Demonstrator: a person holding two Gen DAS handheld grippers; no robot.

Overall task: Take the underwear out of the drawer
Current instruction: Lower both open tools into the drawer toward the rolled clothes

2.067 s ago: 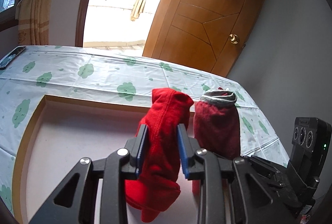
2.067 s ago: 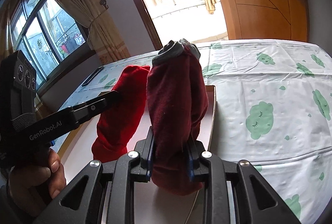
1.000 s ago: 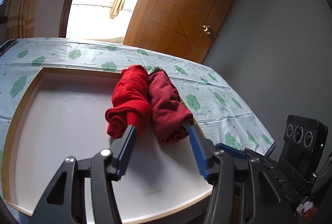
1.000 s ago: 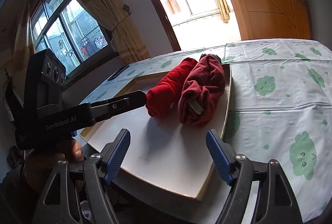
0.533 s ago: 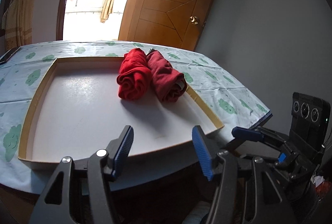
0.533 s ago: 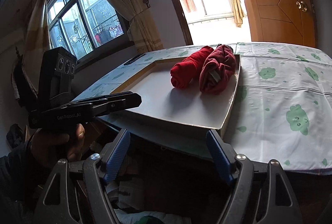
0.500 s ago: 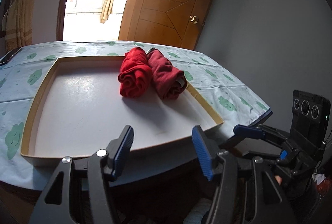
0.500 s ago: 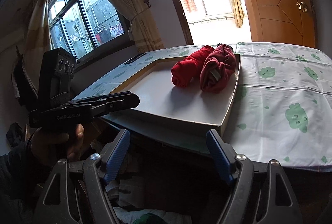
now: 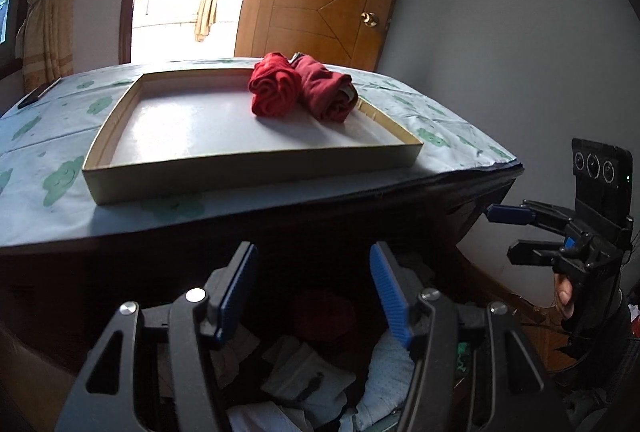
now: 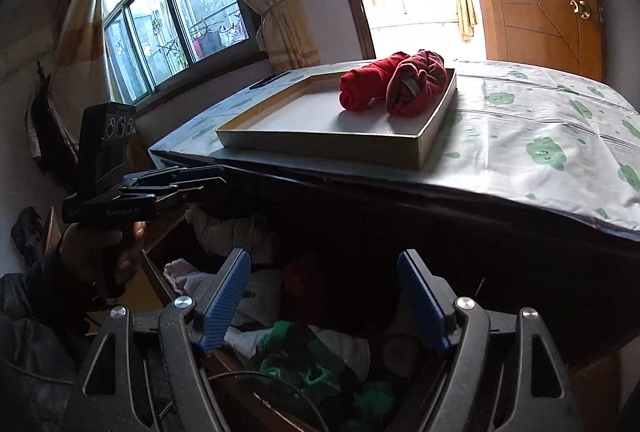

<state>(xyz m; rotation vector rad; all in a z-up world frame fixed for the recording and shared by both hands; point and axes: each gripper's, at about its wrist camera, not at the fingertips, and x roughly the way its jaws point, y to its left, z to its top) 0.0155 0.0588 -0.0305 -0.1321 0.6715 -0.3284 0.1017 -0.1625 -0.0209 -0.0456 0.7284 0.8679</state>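
Two rolled underwear pieces, a bright red roll (image 9: 274, 89) (image 10: 364, 85) and a dark red roll (image 9: 328, 93) (image 10: 416, 83), lie side by side in the shallow white tray (image 9: 256, 171) (image 10: 328, 147) on the table. Below the table edge an open drawer (image 9: 492, 284) (image 10: 160, 272) holds a jumble of clothes, among them a dark red piece (image 9: 324, 316) (image 10: 308, 280). My left gripper (image 9: 312, 252) (image 10: 216, 177) hangs open over the drawer, holding nothing. My right gripper (image 10: 322, 258) (image 9: 500, 234) is open and empty too, to its right.
The table wears a pale cloth with green cloud prints (image 10: 540, 151). Green fabric (image 10: 300, 356) and white and grey pieces (image 9: 308, 372) fill the drawer's front. A dark flat device (image 9: 38, 93) lies at the table's far left. A wooden door (image 9: 320, 3) and a grey wall stand behind.
Both grippers let go of the two red rolls in the tray, opened, then drew back and sank below the table edge, so the open drawer has come into view.
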